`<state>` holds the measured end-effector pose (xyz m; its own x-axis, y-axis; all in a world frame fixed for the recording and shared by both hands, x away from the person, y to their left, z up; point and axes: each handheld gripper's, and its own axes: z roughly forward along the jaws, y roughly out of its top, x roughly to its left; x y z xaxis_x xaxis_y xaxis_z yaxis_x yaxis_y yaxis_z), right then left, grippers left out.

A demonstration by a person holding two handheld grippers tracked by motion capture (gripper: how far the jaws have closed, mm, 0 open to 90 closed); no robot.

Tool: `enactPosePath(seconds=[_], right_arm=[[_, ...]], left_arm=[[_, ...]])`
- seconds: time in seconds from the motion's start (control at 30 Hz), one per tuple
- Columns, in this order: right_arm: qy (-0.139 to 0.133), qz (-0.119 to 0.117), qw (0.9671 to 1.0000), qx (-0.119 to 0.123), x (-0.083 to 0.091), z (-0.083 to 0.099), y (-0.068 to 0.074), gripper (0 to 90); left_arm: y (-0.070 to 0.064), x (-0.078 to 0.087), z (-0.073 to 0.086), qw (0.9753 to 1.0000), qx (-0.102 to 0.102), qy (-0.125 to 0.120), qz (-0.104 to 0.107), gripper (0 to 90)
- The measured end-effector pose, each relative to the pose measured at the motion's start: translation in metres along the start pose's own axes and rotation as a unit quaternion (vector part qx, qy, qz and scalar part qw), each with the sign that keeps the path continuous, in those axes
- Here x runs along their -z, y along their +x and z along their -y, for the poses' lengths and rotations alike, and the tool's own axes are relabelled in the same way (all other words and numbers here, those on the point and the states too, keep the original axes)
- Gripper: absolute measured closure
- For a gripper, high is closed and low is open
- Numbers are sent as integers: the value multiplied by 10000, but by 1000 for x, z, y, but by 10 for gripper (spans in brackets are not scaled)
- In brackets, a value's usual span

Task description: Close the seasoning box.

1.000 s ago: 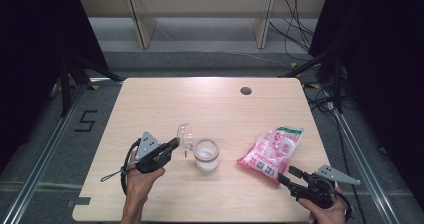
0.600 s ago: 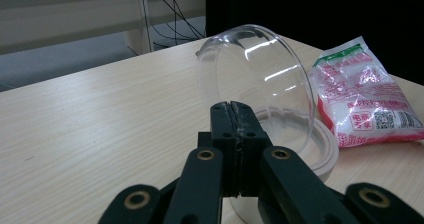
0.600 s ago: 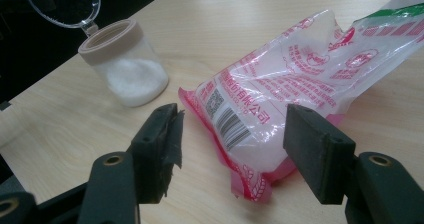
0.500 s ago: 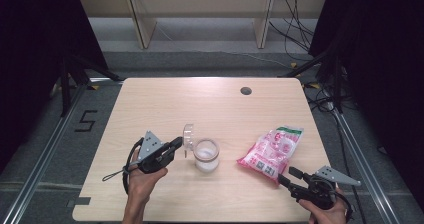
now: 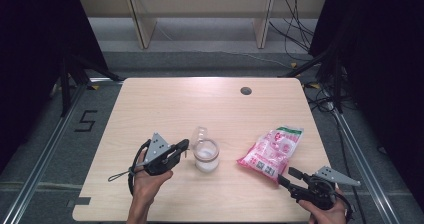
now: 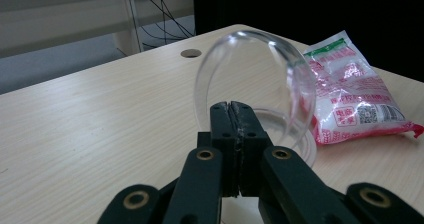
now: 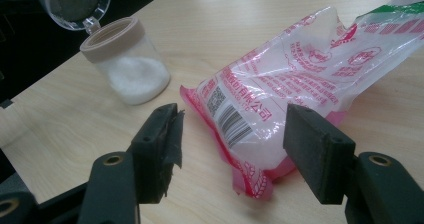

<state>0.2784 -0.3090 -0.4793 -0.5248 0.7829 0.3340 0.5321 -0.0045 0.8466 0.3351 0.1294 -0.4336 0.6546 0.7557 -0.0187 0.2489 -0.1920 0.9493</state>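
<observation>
Left gripper [image 5: 184, 147] is sitting left of the jar [image 5: 206, 155] near table [image 5: 165, 104] centre, jaws pressed together, tips at the jar's hinged clear lid [image 6: 255, 79], which is standing open; can't tell if they're pinching its edge. Right gripper [image 7: 230, 134] is hovering at the near right, jaws spread apart, pointing at the pink bag [image 5: 272, 151] lying right of the jar.

On the table [image 5: 165, 104], near its front edge: a jar [image 5: 206, 154] at centre, its hinged lid [image 5: 199, 133] raised behind it — a bag [image 5: 272, 150] lying flat well to the right. Left gripper [image 5: 185, 145] just beside the jar's left side, jaws pressed together; right gripper [image 5: 286, 177] at the front right, jaws spread just before the bag's near corner. Far back on the table, a round hole [image 5: 245, 90].
</observation>
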Motion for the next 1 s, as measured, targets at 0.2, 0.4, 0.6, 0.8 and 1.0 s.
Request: enactPosePath(seconds=[0.2,0.4,0.6,0.8,1.0], right_arm=[[-17,30,10000,57,0,0,-1,400],[-33,2,10000,50,0,1,0,400],[-42,-48,10000,64,-1,1,1,400],[54,-1,9998,170,0,1,2,399],[163,13,9996,231,-2,2,3,396]], left_arm=[[-1,-2,0,9999,-119,6,115,824],[-4,-4,-2,9995,-168,83,250,755],[-12,-4,0,9977,-136,28,670,631],[-17,-4,3,9970,-207,168,724,528],[-23,-4,8,9970,-134,167,750,435]])
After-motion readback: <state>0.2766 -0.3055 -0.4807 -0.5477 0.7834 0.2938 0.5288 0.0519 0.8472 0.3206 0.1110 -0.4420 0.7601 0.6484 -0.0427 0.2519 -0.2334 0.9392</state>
